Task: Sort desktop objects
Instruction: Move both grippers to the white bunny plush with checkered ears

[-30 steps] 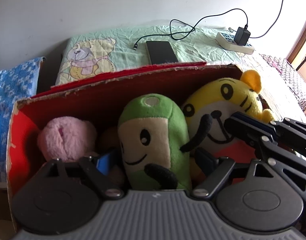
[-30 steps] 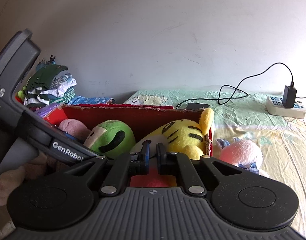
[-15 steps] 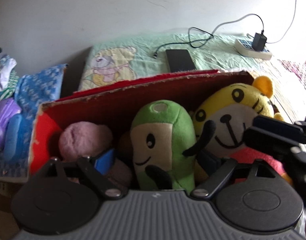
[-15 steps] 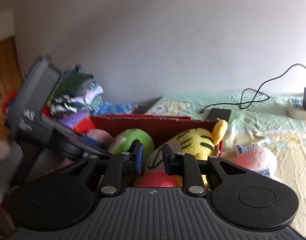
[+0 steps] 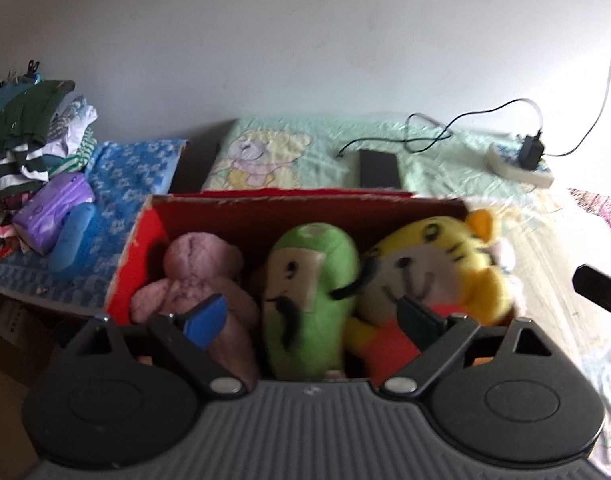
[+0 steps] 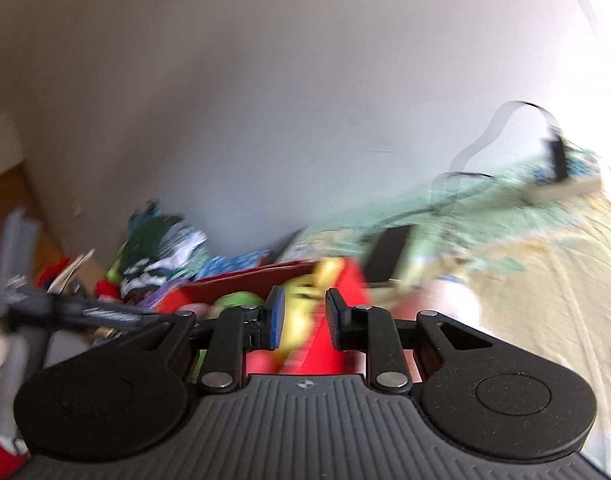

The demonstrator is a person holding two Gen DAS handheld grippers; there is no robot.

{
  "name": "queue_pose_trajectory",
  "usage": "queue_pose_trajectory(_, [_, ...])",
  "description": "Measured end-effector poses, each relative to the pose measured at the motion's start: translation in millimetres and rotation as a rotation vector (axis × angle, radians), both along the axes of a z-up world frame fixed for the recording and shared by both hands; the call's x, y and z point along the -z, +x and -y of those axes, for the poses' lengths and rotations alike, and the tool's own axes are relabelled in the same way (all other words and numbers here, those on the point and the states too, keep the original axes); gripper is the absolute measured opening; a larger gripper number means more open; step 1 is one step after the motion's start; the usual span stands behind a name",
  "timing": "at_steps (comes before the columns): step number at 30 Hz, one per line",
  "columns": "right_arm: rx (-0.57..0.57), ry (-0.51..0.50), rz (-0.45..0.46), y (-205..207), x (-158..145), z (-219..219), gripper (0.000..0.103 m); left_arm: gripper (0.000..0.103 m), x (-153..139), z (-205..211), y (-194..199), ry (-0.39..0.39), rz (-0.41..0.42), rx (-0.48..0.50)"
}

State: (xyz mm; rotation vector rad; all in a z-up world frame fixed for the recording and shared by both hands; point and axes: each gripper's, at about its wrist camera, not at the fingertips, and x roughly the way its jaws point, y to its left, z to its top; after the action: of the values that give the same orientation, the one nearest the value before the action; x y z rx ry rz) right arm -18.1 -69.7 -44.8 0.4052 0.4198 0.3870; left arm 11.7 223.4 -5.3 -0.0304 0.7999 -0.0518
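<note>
A red cardboard box (image 5: 241, 216) sits on the bed with three plush toys inside: a pink one (image 5: 197, 264) at left, a green one (image 5: 309, 280) in the middle, a yellow tiger (image 5: 437, 264) at right. My left gripper (image 5: 311, 320) is open wide just in front of the box and above it, with nothing between its fingers. The right wrist view is smeared by motion. There my right gripper (image 6: 305, 318) is open with nothing gripped, and the box (image 6: 345, 280) and yellow tiger (image 6: 301, 300) lie beyond it. A pale pink plush (image 6: 445, 304) lies outside the box.
A black phone (image 5: 377, 168) on a cable and a white power strip (image 5: 521, 168) lie on the green sheet behind the box. A clothes pile (image 5: 37, 136) and a purple pack (image 5: 53, 212) sit at left. The right gripper's body (image 5: 597, 292) shows at the right edge.
My left gripper has drawn back from the box, so more of the bed shows. My right gripper's fingers have spread from almost shut to open while it swings quickly.
</note>
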Motion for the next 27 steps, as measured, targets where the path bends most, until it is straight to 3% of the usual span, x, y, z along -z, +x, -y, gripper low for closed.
queue_pose_trajectory(4, [0.073, 0.032, -0.088, -2, 14, 42, 0.026, 0.093, -13, 24, -13, -0.059, 0.023, 0.057])
queue_pose_trajectory(7, [0.067, 0.063, -0.150, 0, 24, 64, 0.026, 0.093, -21, 52, -23, -0.094, 0.037, 0.132])
queue_pose_trajectory(12, [-0.028, 0.099, -0.213, 5, 32, 74, 0.026, 0.093, -19, 103, -34, -0.118, 0.015, 0.295])
queue_pose_trajectory(16, [-0.144, 0.011, -0.218, 4, 34, 69, 0.035, 0.093, -7, 133, -45, -0.086, -0.031, 0.387])
queue_pose_trajectory(17, [-0.178, -0.013, -0.227, 4, 37, 70, 0.040, 0.093, -4, 137, -47, -0.091, -0.048, 0.397])
queue_pose_trajectory(23, [-0.344, -0.196, -0.249, -9, 55, 67, 0.040, 0.096, 9, 135, -58, -0.171, -0.134, 0.413])
queue_pose_trajectory(27, [-0.318, -0.109, -0.304, -1, 63, 83, 0.040, 0.096, 15, 143, -65, -0.201, -0.158, 0.404])
